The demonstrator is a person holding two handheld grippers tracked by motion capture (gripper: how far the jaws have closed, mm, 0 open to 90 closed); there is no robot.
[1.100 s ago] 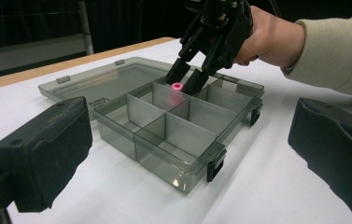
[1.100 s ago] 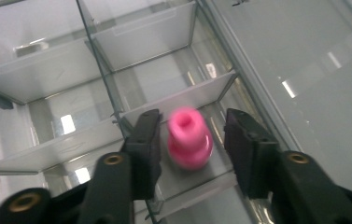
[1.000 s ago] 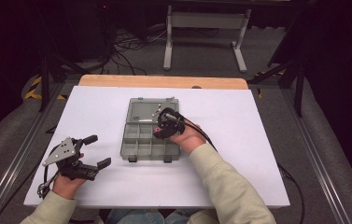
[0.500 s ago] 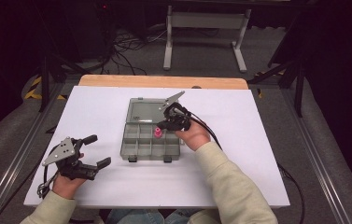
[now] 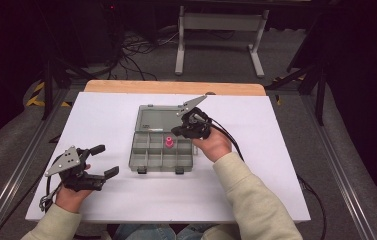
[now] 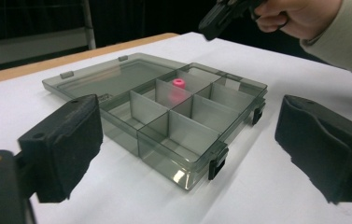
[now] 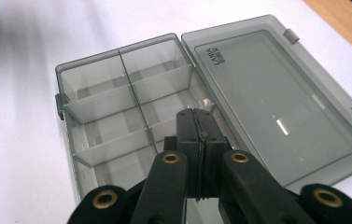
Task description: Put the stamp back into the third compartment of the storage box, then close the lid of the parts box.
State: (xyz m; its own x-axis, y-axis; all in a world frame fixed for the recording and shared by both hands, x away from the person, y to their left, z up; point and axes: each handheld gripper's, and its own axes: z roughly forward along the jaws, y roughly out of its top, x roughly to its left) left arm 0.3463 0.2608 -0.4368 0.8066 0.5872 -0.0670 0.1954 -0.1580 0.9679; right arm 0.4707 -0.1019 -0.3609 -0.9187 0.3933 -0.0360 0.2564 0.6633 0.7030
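Observation:
A smoky clear organiser box lies in the middle of the white table with its lid folded flat behind it. A small pink piece stands in a compartment of the row nearest the lid, and shows as the pink piece in the left gripper view. Just above and right of it hangs my right gripper, shut and empty; in its own view its closed jaws cover that compartment. My left gripper rests near the front left, open, its jaws having just closed a little with nothing between them.
The table's wooden far edge runs behind the white sheet. Cables trail from both grippers. Metal stand legs and floor cables lie beyond the table. The right hand and sleeve hang over the box's far side.
My right gripper shut and rose out of the box, leaving the pink piece standing in its compartment. The left hand stayed where it was.

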